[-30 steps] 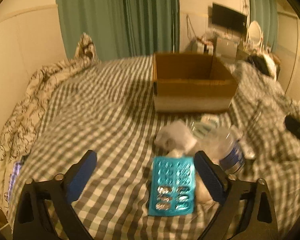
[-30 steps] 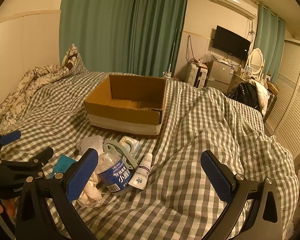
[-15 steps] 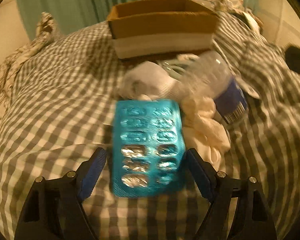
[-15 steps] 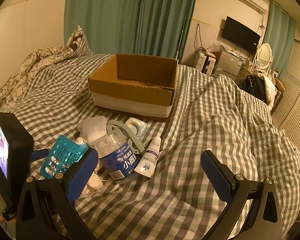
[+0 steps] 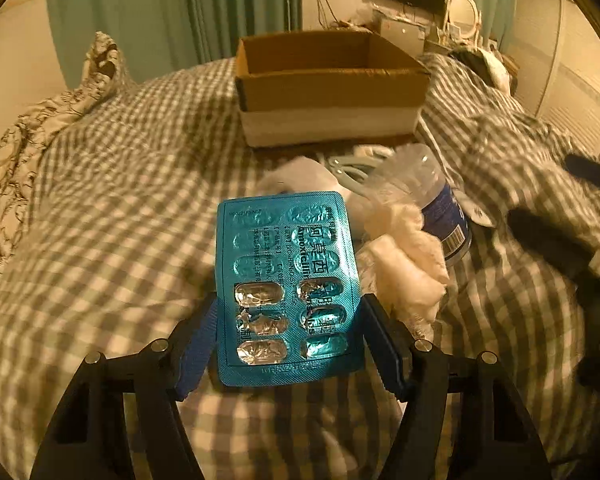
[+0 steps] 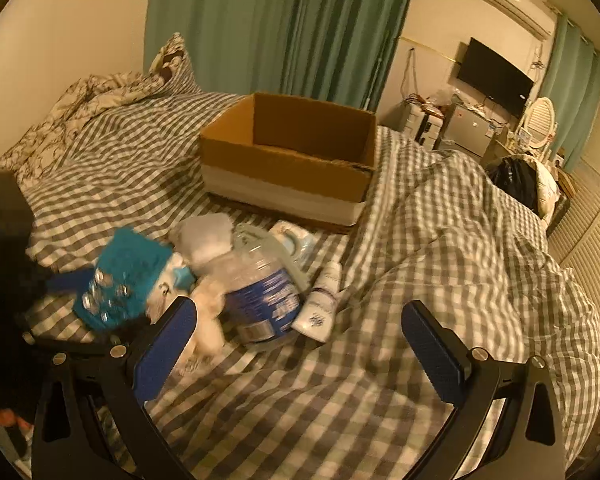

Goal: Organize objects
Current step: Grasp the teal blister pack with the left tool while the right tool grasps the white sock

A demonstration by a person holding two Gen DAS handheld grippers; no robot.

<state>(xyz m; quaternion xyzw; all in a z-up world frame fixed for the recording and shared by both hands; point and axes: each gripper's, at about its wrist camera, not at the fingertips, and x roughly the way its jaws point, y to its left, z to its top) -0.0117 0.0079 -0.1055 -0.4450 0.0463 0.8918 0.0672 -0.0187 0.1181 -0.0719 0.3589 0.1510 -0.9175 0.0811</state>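
My left gripper (image 5: 290,340) is shut on a blue blister pack of pills (image 5: 286,280) and holds it lifted above the checked bedspread; the pack also shows in the right wrist view (image 6: 120,280). An open cardboard box (image 5: 328,84) stands farther back on the bed (image 6: 288,160). A clear water bottle with a blue label (image 6: 260,292), a white tube (image 6: 320,304), crumpled white tissue (image 5: 404,264) and a pale plastic piece (image 6: 292,236) lie in a heap before the box. My right gripper (image 6: 300,344) is open and empty, low over the bedspread.
A patterned duvet and pillow (image 6: 100,104) lie bunched at the left. Green curtains (image 6: 276,28) hang behind the bed. A TV (image 6: 496,78), fridge and mirror stand at the far right. A rumpled checked quilt (image 6: 460,240) rises on the right.
My left gripper has closed on the blister pack and raised it off the bed. My right gripper has moved forward and left, nearer the bottle heap.
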